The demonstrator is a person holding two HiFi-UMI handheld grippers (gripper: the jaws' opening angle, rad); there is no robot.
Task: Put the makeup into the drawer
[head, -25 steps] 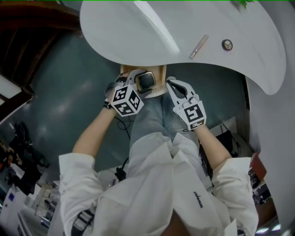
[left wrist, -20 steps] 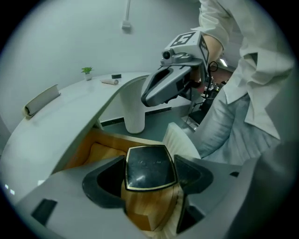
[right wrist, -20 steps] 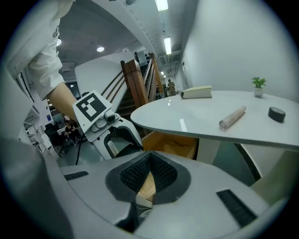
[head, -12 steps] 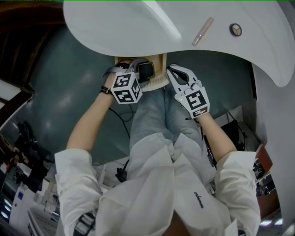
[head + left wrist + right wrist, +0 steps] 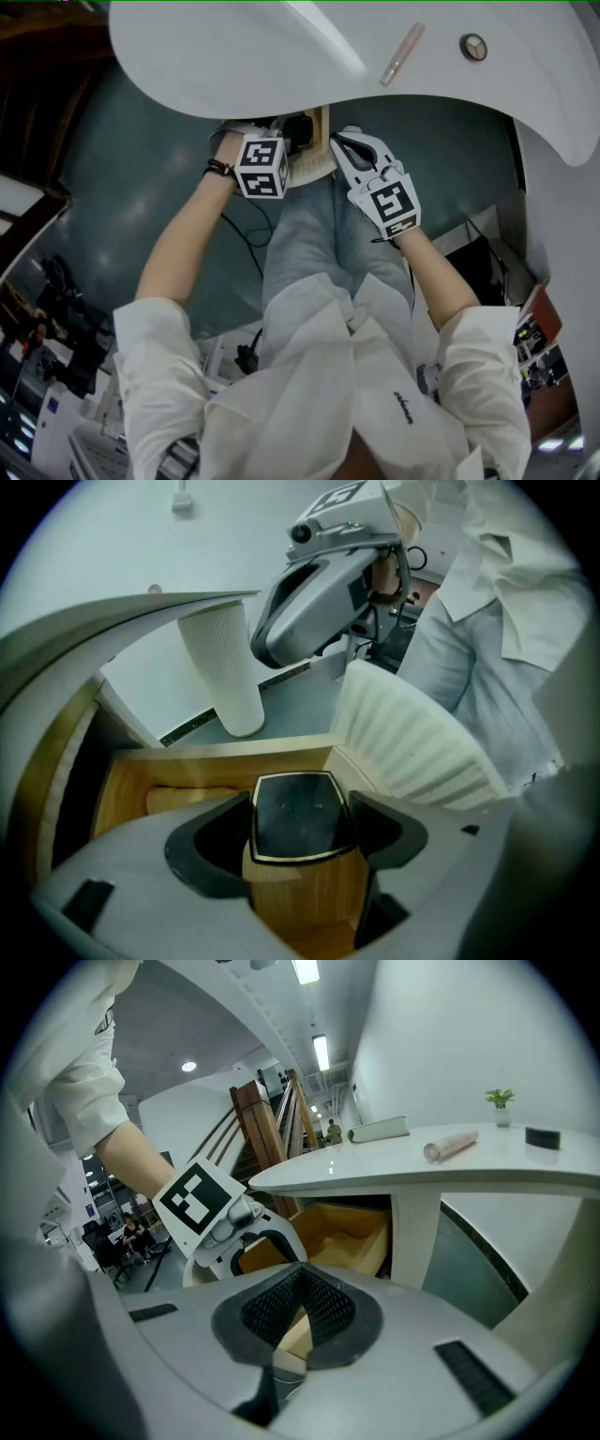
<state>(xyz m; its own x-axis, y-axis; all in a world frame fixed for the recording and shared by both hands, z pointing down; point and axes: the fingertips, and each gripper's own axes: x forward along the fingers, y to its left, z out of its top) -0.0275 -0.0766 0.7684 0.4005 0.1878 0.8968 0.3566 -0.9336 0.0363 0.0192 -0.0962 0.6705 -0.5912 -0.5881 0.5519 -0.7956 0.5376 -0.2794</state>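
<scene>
Compact (image 5: 298, 813): black with a gilt rim, clamped between the left gripper's (image 5: 302, 829) jaws, which stand wide on its two sides. It hangs over the drawer's (image 5: 141, 785) wooden floor, within its walls; I cannot tell whether it touches yet.
Right gripper (image 5: 300, 1283): pads together with nothing in them, just outside the drawer beside its ribbed white front (image 5: 412, 747).
Outside the drawer: a pinkish tube (image 5: 401, 54) and a small round piece (image 5: 472, 47) lie on the table (image 5: 234, 56) above and beyond it.
Step in hand: lowering the compact into the drawer, I judge — it is not yet released.
Next move: ease it down to the drawer floor, then part the jaws so it settles flat. Letting go too early could tip it on edge or knock it against a wall.
Against a second ago: the left gripper has sunk deeper over the drawer and rolled, so its marker cube shows other faces. The compact, then plain above the drawer, now sits half under the table's edge. The right gripper has drawn nearer the drawer front. The hold is unchanged.
</scene>
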